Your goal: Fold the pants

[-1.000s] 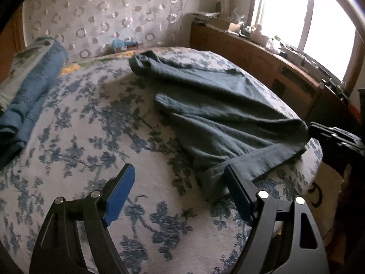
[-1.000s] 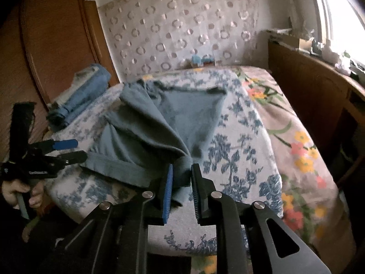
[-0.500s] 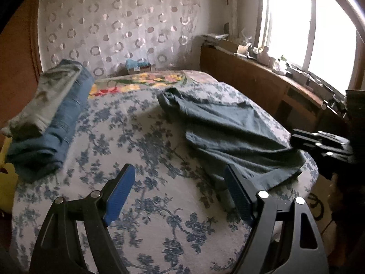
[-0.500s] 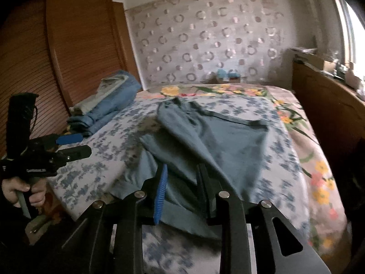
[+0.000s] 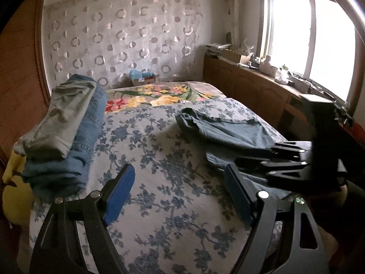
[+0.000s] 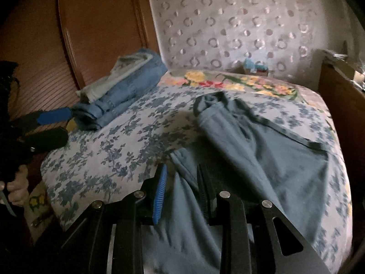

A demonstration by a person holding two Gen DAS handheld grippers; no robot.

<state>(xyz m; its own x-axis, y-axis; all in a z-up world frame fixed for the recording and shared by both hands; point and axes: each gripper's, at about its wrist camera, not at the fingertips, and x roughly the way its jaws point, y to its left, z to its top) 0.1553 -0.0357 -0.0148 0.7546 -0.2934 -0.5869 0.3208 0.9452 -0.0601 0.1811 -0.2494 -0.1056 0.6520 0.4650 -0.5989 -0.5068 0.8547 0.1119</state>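
Note:
Grey-blue pants (image 6: 262, 150) lie spread on the flowered bed sheet (image 6: 114, 141), waistband toward the headboard, one leg running to the near edge. My right gripper (image 6: 182, 169) hovers over that leg with its jaws a little apart. The cloth shows in the gap below and the pads do not press it. In the left wrist view the pants (image 5: 228, 132) lie at the right, with the right gripper (image 5: 255, 154) over their near end. My left gripper (image 5: 179, 171) stands wide open over bare sheet (image 5: 159, 159), holding nothing. It also shows at the left, the left gripper (image 6: 66, 125).
A stack of folded jeans and pale trousers (image 5: 68, 132) sits on the bed's left side. A small box (image 5: 143, 77) stands at the headboard. A wooden cabinet (image 5: 251, 96) runs under the window on the right, and a brown wardrobe (image 6: 91, 22) on the left.
The right gripper's jaws have parted from a near-shut pinch on the pants leg, and it has slid sideways along the bed's edge. The left gripper has lifted and drawn back, still wide open.

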